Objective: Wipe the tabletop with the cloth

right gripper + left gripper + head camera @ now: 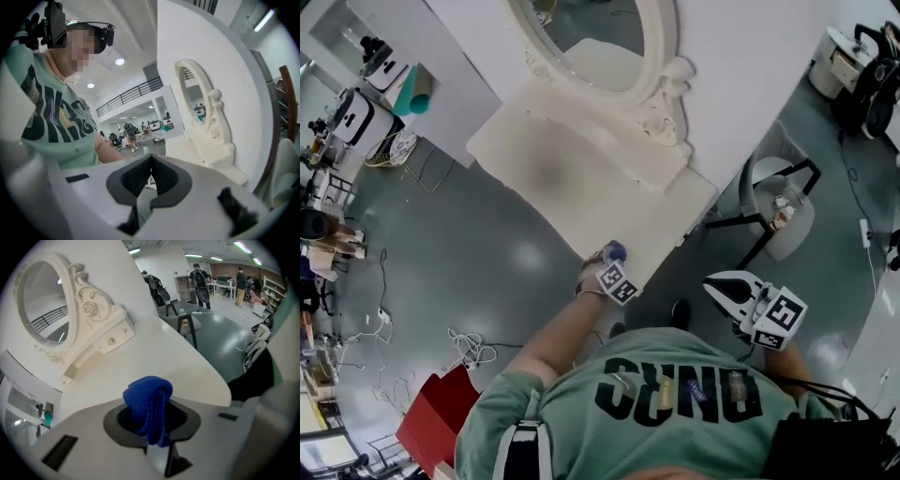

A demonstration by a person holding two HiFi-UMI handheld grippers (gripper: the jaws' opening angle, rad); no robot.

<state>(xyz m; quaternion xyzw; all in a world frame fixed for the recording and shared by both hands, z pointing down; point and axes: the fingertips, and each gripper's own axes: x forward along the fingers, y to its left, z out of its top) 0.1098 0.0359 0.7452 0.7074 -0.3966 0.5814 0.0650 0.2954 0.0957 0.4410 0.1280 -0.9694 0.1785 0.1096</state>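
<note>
1. A blue cloth (149, 404) is seen bunched and folded; it is pinched between the closed jaws of the left gripper (152, 426), with its bulk bulging out past the tips.
2. In the head view the cloth (615, 250) is found at the near corner of the white tabletop (581, 178); whether it touches the surface cannot be told.
3. The left gripper (612, 272) is held just at that corner, at the end of a bare forearm.
4. The right gripper (150, 164) is held well apart from the table, beside the person's body; its jaws are brought together at the tips and nothing is held between them.
5. An oval mirror (600, 37) in an ornate white frame is mounted at the back of the tabletop.
6. A white chair (778, 202) with black legs is placed beside the table on the grey floor.
</note>
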